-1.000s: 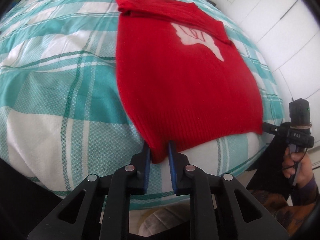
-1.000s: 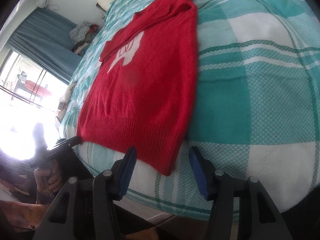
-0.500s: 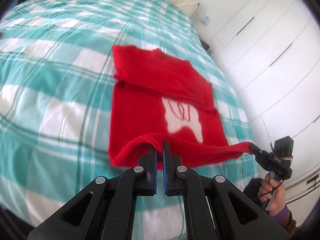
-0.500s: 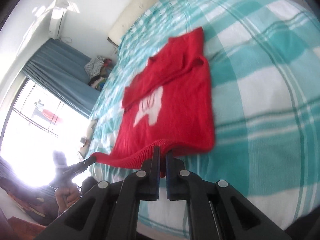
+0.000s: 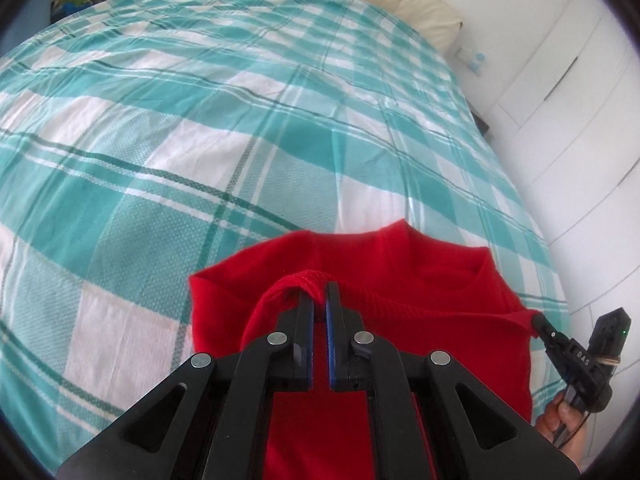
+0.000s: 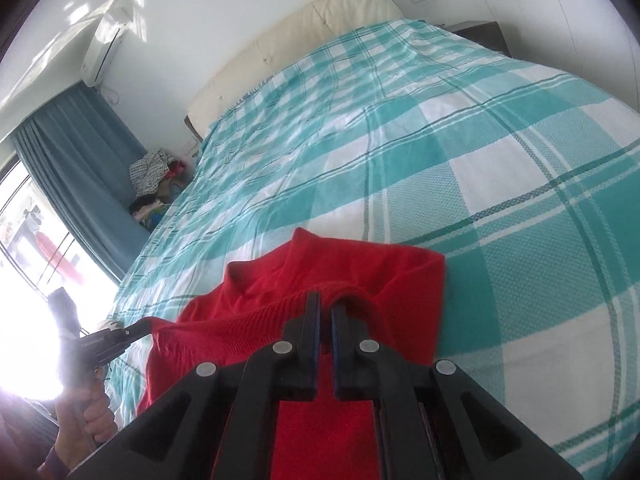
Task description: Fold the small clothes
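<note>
My left claw (image 5: 319, 296) is clamped tight on the ribbed hem (image 5: 420, 304) of the red jumper (image 5: 448, 276), pads pinching a bunched corner of knit. My right claw (image 6: 325, 304) is likewise closed hard on the other hem corner, cloth humped up over its tips. Between the two, the hem runs taut as a raised ridge; in the left view the right claw shows at the far end of it, with my hand (image 5: 560, 420) on its handle; in the right view the left claw sits at the opposite end, blown out by window glare.

Under the lifted hem lies the jumper's upper part, flat on the bed (image 5: 200, 152), collar (image 6: 264, 276) pointing away from me. Lower half doubled over towards the collar, hanging from both claws.

Beyond: teal-and-white check cover, cream headboard (image 6: 304, 28), white wardrobe doors (image 5: 580, 92) to one side, blue curtain (image 6: 76, 160), clothes heap (image 6: 154, 180), and wall air unit (image 6: 106, 46) to the other.
</note>
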`<move>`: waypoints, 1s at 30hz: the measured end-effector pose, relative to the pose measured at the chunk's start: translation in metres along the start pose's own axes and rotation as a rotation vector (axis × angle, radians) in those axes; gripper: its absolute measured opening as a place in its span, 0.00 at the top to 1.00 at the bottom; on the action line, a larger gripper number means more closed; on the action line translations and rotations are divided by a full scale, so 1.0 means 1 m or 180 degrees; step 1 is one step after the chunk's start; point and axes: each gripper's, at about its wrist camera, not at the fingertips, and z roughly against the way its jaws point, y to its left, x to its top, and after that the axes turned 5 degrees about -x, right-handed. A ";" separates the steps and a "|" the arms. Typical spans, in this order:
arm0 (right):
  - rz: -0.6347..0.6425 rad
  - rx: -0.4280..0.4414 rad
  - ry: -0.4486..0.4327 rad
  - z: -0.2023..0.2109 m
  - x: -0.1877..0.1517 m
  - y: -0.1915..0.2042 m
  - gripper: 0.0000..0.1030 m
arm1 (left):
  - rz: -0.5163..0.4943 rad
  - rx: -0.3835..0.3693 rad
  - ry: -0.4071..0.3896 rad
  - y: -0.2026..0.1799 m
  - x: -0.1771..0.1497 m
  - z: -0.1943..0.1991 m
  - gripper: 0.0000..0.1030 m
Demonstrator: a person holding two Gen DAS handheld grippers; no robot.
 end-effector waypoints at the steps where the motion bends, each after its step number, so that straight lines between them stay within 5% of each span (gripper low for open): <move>1: -0.0059 0.0015 0.0043 -0.010 0.001 -0.005 0.96 | 0.0015 0.0040 0.0056 0.002 0.003 -0.010 0.95; 3: -0.0150 0.0086 0.0095 -0.026 0.006 -0.014 0.95 | 0.0183 0.0143 0.0143 0.012 0.011 -0.023 0.82; 5: -0.0263 0.0175 0.0033 -0.029 0.012 -0.020 0.89 | 0.0411 0.0161 0.0039 0.023 0.020 -0.020 0.37; 7: -0.0337 0.0160 -0.0132 -0.019 0.017 -0.022 0.70 | 0.0527 0.0203 -0.0186 0.031 0.027 -0.005 0.27; 8: -0.0337 0.0145 -0.0207 -0.013 0.021 -0.022 0.61 | 0.0519 0.0226 -0.0235 0.032 0.031 0.001 0.27; 12: -0.0201 0.0103 -0.0295 0.012 0.029 -0.018 0.61 | 0.0276 0.0346 -0.0270 0.029 0.026 0.027 0.25; 16: 0.0049 0.0004 -0.0248 0.044 0.012 -0.012 0.61 | -0.0149 0.0544 -0.0225 0.014 -0.012 0.056 0.18; 22: 0.0590 -0.0269 -0.0059 0.091 -0.061 -0.006 0.54 | -0.0656 0.0971 -0.0260 -0.012 -0.101 0.095 0.10; 30: 0.0932 -0.0732 0.0005 0.118 -0.135 -0.018 0.46 | -0.0638 0.1209 -0.0397 -0.009 -0.161 0.103 0.09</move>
